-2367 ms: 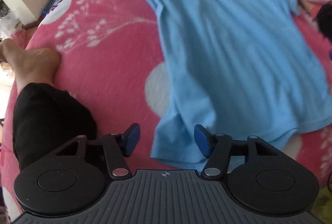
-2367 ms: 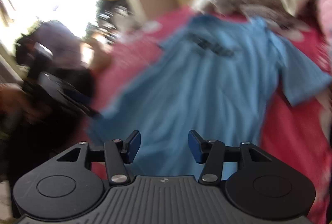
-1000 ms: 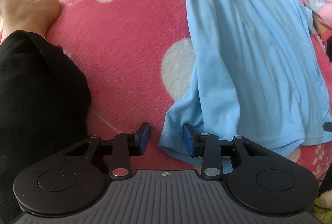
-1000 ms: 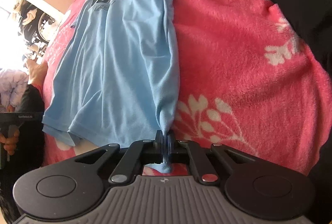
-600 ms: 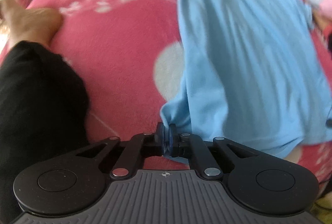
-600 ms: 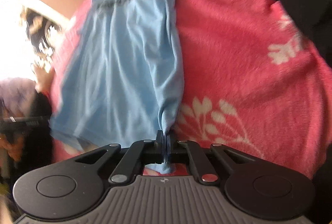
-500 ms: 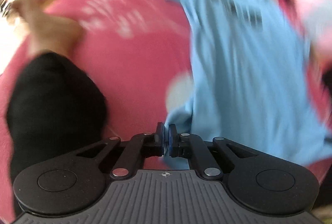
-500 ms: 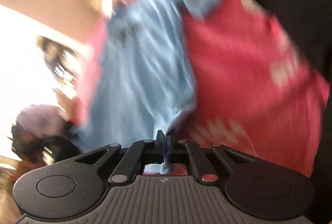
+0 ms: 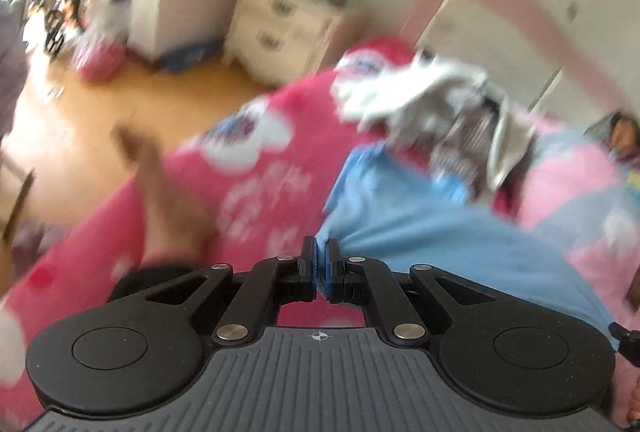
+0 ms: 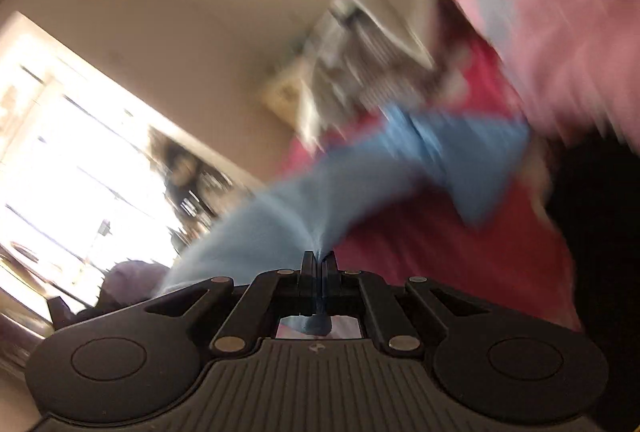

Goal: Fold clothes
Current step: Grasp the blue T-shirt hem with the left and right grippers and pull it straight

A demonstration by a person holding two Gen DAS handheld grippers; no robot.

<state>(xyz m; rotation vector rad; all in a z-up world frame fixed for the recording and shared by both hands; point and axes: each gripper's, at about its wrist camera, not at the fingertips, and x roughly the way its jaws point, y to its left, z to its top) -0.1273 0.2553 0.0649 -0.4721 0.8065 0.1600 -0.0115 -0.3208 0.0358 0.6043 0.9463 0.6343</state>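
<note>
Both views blurred. Left gripper (image 9: pixel 321 252): fingers (image 9: pixel 307 264) pressed together on an edge of the blue shirt (image 9: pixel 432 232); cloth runs from the fingertips away and to the right, over the pink bedspread (image 9: pixel 256 188). A bare foot (image 9: pixel 168 200) lies on the bedspread left of the fingers. Pile of grey-white clothes (image 9: pixel 440 104) beyond the shirt, ahead and right. White dresser (image 9: pixel 280 28) on the wooden floor, far ahead and left.

Right gripper (image 10: pixel 319 260): fingers (image 10: pixel 307 272) closed tight on the shirt (image 10: pixel 320 200), a tuft of cloth poking out behind them. Fabric fans up from the fingertips, lifted; a sleeve (image 10: pixel 472 160) shows ahead and right. Bright window (image 10: pixel 72 160) to the left.
</note>
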